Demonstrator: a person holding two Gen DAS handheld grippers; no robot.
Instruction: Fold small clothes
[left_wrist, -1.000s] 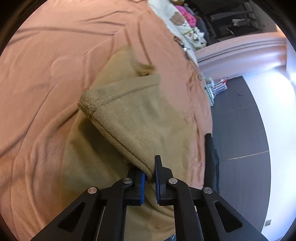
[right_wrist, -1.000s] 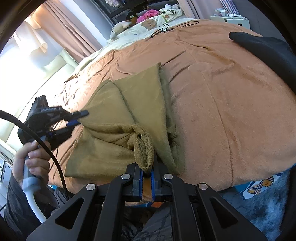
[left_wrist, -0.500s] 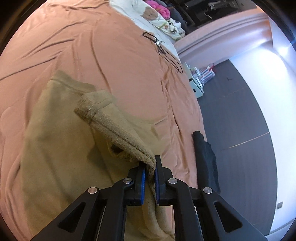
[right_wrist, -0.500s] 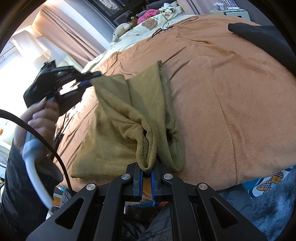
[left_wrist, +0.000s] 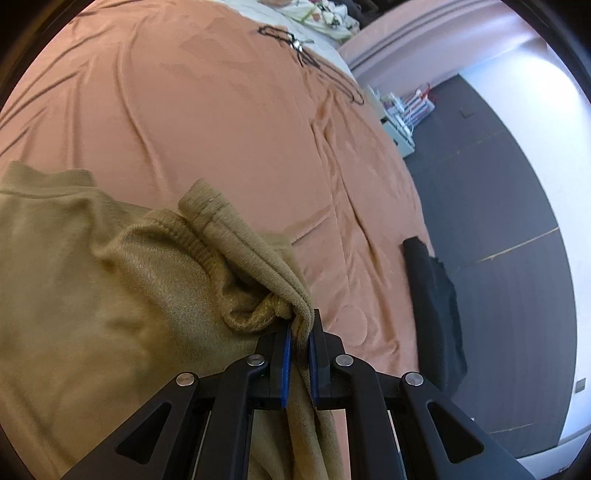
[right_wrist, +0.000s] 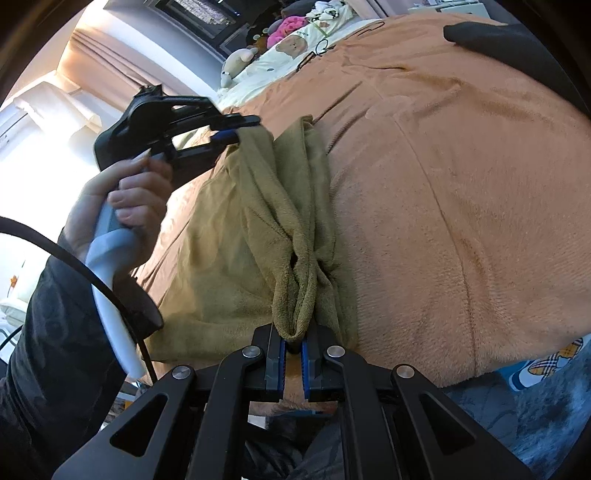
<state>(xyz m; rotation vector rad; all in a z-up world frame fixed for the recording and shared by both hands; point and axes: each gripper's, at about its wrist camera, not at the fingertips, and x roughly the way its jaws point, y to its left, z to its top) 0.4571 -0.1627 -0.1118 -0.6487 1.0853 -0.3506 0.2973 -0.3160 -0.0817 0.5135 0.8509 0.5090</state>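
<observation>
An olive-tan fleece garment (left_wrist: 92, 295) lies on the salmon bedspread (left_wrist: 221, 129). My left gripper (left_wrist: 299, 328) is shut on one edge of the garment and holds it lifted over the rest of the cloth. In the right wrist view the garment (right_wrist: 229, 240) stretches from the bed's near edge to my left gripper (right_wrist: 242, 127), held in a hand at upper left. My right gripper (right_wrist: 293, 341) is shut on a bunched edge of the same garment at the bed's near edge.
A black garment (left_wrist: 436, 306) lies at the bed's right edge; it also shows in the right wrist view (right_wrist: 498, 40) at top right. A black cord (left_wrist: 295, 44) and pillows with soft toys (right_wrist: 291, 40) lie at the far end. Dark floor (left_wrist: 498, 184) lies beyond the bed.
My left gripper has carried its edge of the garment up and across toward the side held by the right gripper, folding the cloth over. The right gripper has stayed at the near edge.
</observation>
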